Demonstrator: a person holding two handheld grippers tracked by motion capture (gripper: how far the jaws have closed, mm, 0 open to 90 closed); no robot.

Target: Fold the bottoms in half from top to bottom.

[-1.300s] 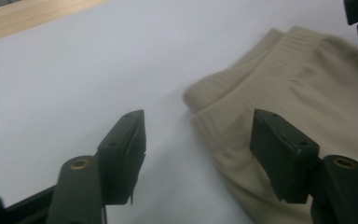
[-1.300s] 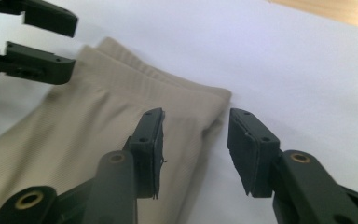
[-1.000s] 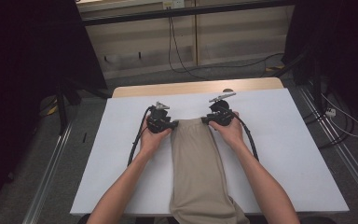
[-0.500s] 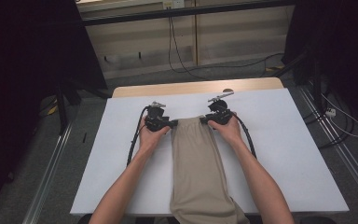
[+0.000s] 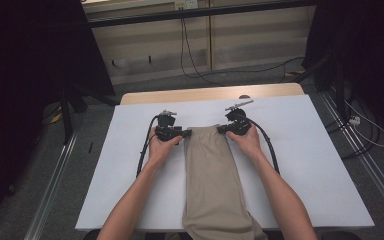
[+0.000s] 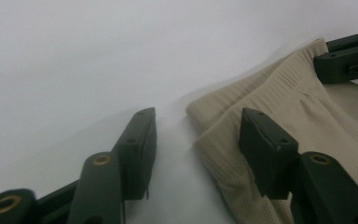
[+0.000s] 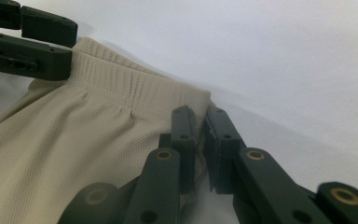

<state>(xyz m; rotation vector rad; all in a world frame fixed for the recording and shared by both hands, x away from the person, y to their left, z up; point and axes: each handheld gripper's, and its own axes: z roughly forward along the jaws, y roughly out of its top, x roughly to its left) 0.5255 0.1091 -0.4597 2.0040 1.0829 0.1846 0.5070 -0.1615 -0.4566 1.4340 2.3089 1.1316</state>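
Beige trousers (image 5: pixel 212 175) lie folded lengthwise on the white sheet (image 5: pixel 305 150), waistband at the far end. My left gripper (image 5: pixel 182 133) is at the waistband's left corner. In the left gripper view it (image 6: pixel 196 116) stands open, its jaws just closing a little. The corner of the trousers (image 6: pixel 307 107) lies between the jaws, unpressed. My right gripper (image 5: pixel 222 129) is at the right corner. In the right gripper view its jaws (image 7: pixel 199 112) have just been closing and stand almost together, nipping the edge of the trousers (image 7: pixel 74 140).
The sheet covers a wooden table whose far edge (image 5: pixel 210 94) shows bare. The trouser legs hang over the near edge. Each gripper's black cable (image 5: pixel 145 150) curls on the sheet beside the forearm. Metal rails (image 5: pixel 55 200) and floor cables flank the table.
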